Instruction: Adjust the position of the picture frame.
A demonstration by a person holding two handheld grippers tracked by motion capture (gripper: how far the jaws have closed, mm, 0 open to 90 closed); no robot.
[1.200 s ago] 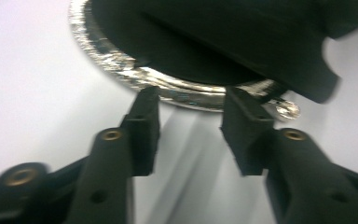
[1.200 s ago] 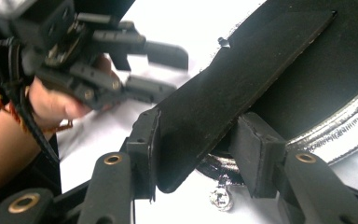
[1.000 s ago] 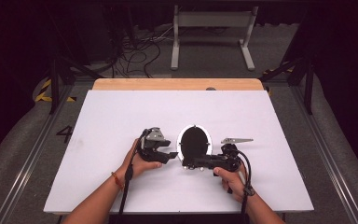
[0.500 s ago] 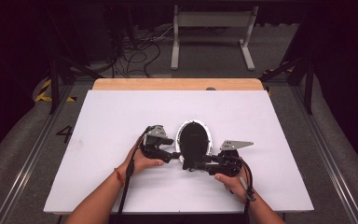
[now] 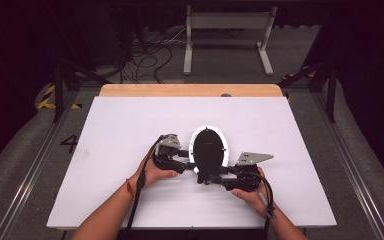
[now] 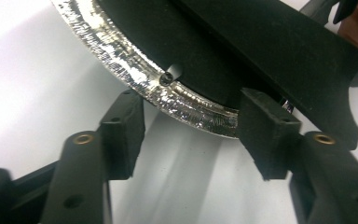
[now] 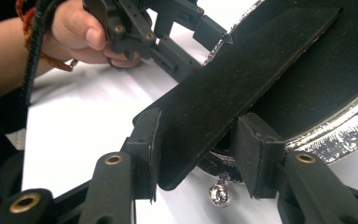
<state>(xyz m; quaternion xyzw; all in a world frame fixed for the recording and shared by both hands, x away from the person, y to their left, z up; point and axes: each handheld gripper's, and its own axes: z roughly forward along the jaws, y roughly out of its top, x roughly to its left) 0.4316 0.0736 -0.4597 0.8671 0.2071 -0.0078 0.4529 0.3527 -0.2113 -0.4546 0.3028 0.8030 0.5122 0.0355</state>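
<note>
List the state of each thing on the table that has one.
Left hand-held gripper: open, jaws just been closing, silver rim between them.
Right hand-held gripper: shut on the black flap.
Black flap: slanted over the oval disc.
Oval disc: lying on the white table.

Lab/test rig: white table point(image 5: 130, 125) on floor rails point(image 5: 27, 175), loose cables point(image 5: 145, 57), hazard tape point(image 5: 47, 97), dark surrounds.

mirror point(image 5: 208, 150) on table point(image 5: 290, 130), left gripper point(image 5: 182, 161) left, right gripper point(image 5: 224, 176) right
</note>
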